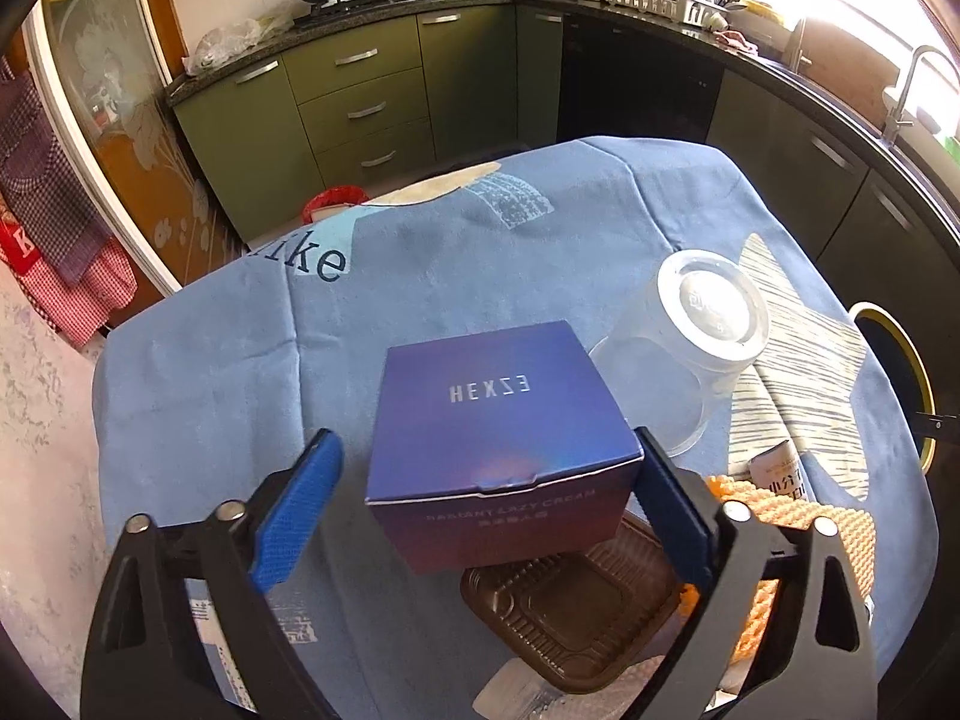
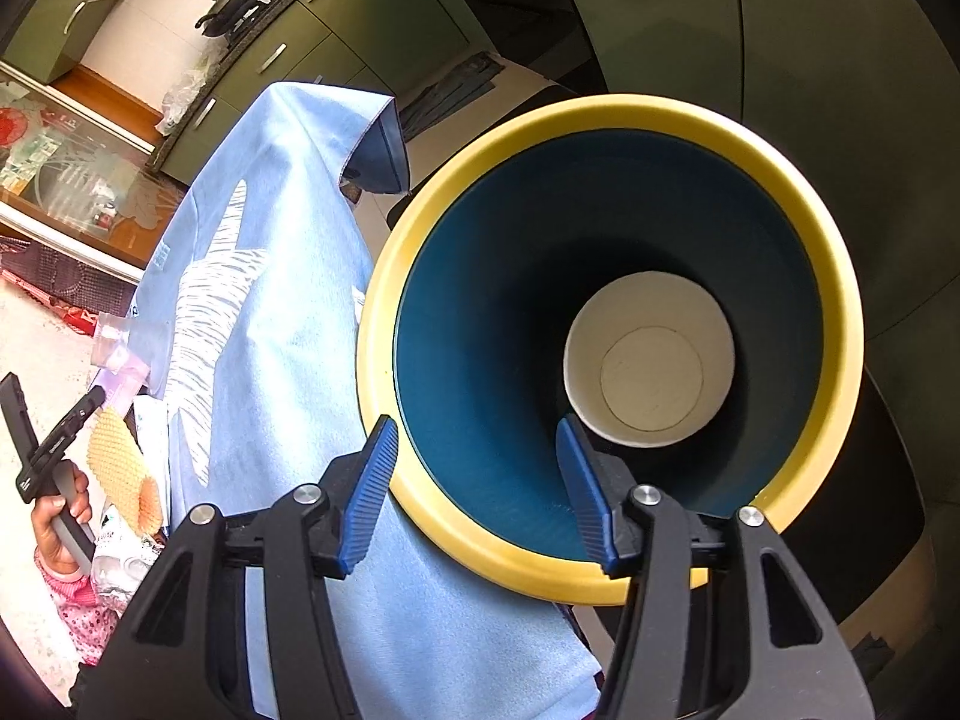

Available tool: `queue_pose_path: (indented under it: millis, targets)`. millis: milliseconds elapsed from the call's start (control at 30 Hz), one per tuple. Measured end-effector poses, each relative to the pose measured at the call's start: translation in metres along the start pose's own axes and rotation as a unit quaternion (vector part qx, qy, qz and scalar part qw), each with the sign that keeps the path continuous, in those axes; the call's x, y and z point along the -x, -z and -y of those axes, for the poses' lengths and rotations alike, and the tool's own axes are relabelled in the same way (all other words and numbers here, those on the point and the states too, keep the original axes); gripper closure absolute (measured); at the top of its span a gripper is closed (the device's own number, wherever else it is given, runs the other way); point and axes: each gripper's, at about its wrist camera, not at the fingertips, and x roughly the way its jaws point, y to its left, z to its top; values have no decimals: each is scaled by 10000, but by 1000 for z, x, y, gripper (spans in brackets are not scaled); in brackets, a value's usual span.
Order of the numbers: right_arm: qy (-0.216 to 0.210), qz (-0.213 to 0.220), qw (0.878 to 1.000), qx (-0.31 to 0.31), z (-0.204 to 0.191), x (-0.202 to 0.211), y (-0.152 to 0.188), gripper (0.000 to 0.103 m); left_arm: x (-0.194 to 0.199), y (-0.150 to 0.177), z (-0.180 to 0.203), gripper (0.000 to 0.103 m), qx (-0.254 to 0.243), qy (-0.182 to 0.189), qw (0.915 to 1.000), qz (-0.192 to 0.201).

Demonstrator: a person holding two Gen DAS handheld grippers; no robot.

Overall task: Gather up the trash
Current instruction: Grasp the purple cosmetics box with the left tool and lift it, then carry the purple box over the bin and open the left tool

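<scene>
Trash on a blue-clothed table point(image 1: 198, 360): purple cream box point(image 1: 492, 456) sits centre frame in the left wrist view, atop a brown plastic tray point(image 1: 570, 612), w/ an overturned clear cup point(image 1: 690, 348) just to its right and orange foam netting point(image 1: 798, 516) at lower right. Left gripper point(image 1: 489, 504) straddles the box, jaws wide; the right pad looks to be at the box's edge, the left pad stands clear, so no grip yet. Step in hand, by the look of it: picking up the box. Next move calls for closing on both side walls w/o crushing the card, then carrying it to the bin.

Right wrist view: right gripper point(image 2: 477, 492) hangs over the yellow-rimmed blue bin point(image 2: 606, 114) beside the table, jaws about half open, nothing between them. White paper cup point(image 2: 651, 360) already lies at the bin's bottom, centre right. At lower left, a hand point(image 2: 60, 522) grips the other tool's handle.
</scene>
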Motion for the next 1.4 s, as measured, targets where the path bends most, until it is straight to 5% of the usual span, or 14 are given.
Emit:
queue_pose_path:
  millis: [300,500,700,1033,1400]
  targets:
    - [-111,35,9999,-1,4,0,8,50,16,2,-1,23,-52,-53,9997,228]
    - [-229,119,9997,40,-1,3,13,50,69,3,1,23,-114,-132,9970,758]
    - [-381,304,9988,55,-2,13,24,50,135,12,37,23,-507,186,9901,1293]
    - [-366,927,9949,136,12,63,52,50,169,5,172,23,-1635,1321,9688,1316]
    - [-67,1608,9868,-188,76,116,93,48,107,-30,352,23,-2552,2045,9431,597]
